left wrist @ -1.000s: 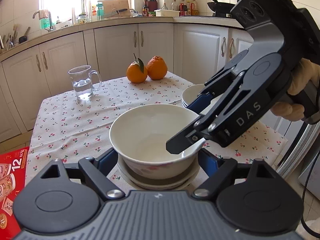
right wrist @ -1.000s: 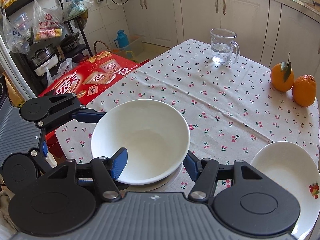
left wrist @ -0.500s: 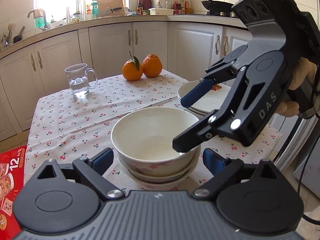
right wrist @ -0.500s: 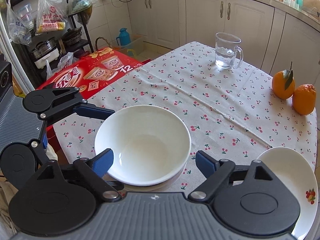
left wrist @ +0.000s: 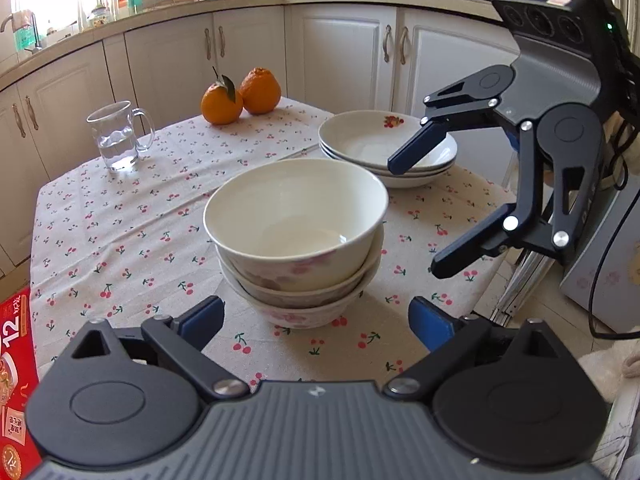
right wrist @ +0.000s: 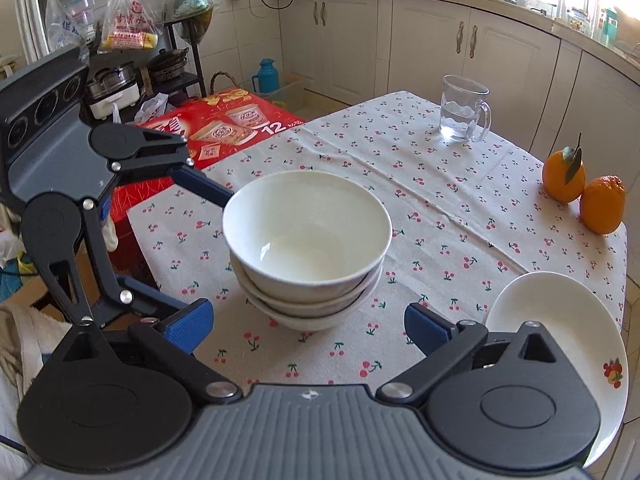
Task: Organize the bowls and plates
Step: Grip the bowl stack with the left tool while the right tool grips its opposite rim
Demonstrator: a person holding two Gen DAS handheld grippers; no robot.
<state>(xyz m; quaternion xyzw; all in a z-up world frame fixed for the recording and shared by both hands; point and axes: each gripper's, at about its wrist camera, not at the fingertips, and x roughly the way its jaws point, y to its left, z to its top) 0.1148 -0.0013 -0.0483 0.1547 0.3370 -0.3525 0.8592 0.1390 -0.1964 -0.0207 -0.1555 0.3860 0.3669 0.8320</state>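
Note:
A stack of three white bowls [left wrist: 298, 240] with pink flower prints stands on the cherry-print tablecloth [left wrist: 120, 224]; it also shows in the right wrist view [right wrist: 308, 248]. A stack of white plates [left wrist: 380, 148] with a fruit print sits behind it near the table's right edge, seen too in the right wrist view [right wrist: 560, 320]. My left gripper [left wrist: 316, 320] is open and empty, just in front of the bowls. My right gripper [right wrist: 308, 324] is open and empty, beside the bowls; it appears in the left wrist view [left wrist: 424, 208].
A glass mug of water [left wrist: 118, 136] and two oranges [left wrist: 240, 96] stand at the table's far side. A red carton [right wrist: 224, 128] lies on the floor beside the table. White cabinets [left wrist: 340, 52] run behind.
Both grippers have drawn back from the bowl stack and opened wider. The top bowl, earlier between the right gripper's fingers, now rests free on the stack.

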